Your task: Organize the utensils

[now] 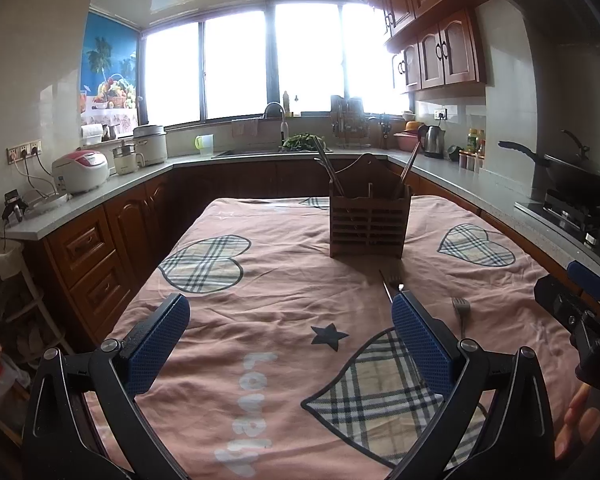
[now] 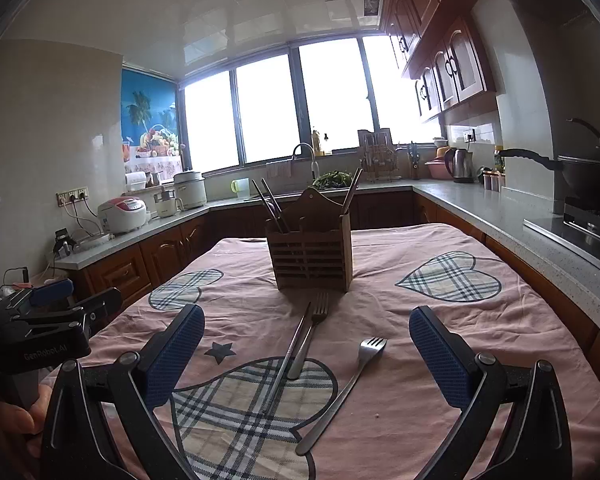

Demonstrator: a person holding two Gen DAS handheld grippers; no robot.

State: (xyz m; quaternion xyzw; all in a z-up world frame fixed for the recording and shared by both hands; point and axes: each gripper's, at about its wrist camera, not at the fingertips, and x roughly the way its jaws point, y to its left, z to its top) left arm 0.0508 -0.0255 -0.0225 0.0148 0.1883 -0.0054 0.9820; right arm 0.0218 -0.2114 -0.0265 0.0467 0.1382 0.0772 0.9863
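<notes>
A brown slatted utensil holder [image 2: 310,258] stands upright on the pink tablecloth [image 2: 400,320], with chopsticks [image 2: 272,210] sticking out of it; it also shows in the left wrist view [image 1: 369,222]. Two steel forks lie in front of it: one [image 2: 310,334] beside a long chopstick [image 2: 287,360], the other [image 2: 346,388] to its right. My right gripper [image 2: 306,344] is open above them, holding nothing. My left gripper [image 1: 290,332] is open and empty over the cloth, left of the forks [image 1: 462,312].
Kitchen counters [image 2: 500,208] wrap around the table, with rice cookers [image 1: 82,170], a sink [image 1: 272,152], a kettle [image 2: 462,166] and a wok on the stove [image 2: 584,180]. The right gripper's body [image 1: 580,312] shows at the left view's right edge.
</notes>
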